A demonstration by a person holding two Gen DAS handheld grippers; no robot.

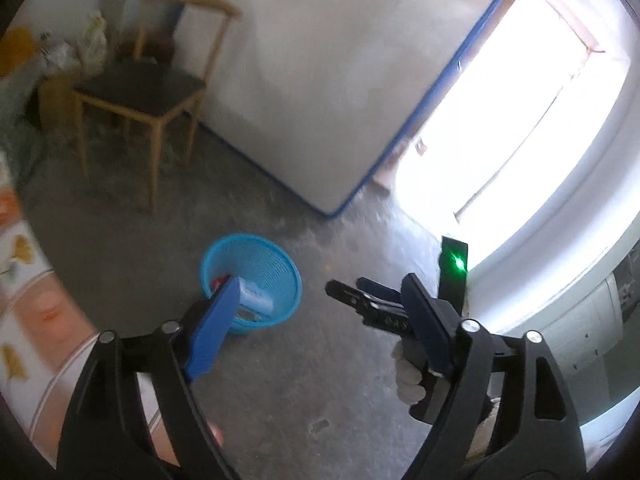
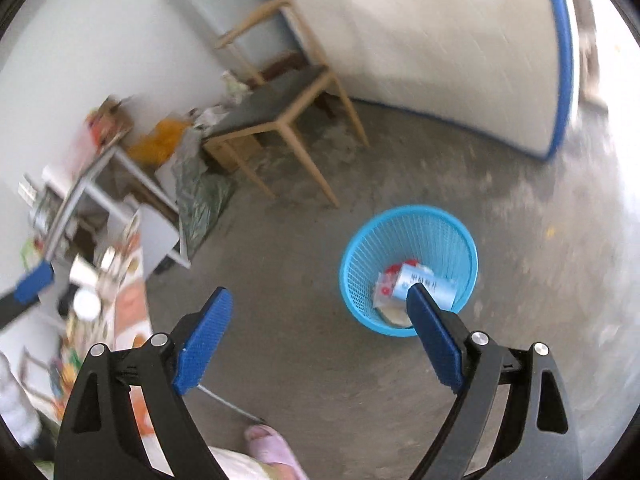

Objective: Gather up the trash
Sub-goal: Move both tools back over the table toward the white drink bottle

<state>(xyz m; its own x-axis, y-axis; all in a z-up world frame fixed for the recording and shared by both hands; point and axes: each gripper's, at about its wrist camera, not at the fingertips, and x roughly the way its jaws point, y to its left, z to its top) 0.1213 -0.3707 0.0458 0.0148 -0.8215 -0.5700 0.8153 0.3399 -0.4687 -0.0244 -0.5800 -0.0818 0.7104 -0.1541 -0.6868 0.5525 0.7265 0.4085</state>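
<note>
The blue basket (image 2: 408, 270) stands on the floor (image 2: 520, 280) with what looks like wrappers inside, just ahead of the right gripper (image 2: 316, 344), which seems nearer than the left gripper (image 1: 320, 328); both have fingers wide apart and empty.

trash (image 2: 416, 280) in basket (image 2: 360, 248), chair (image 2: 280, 96) behind
</note>
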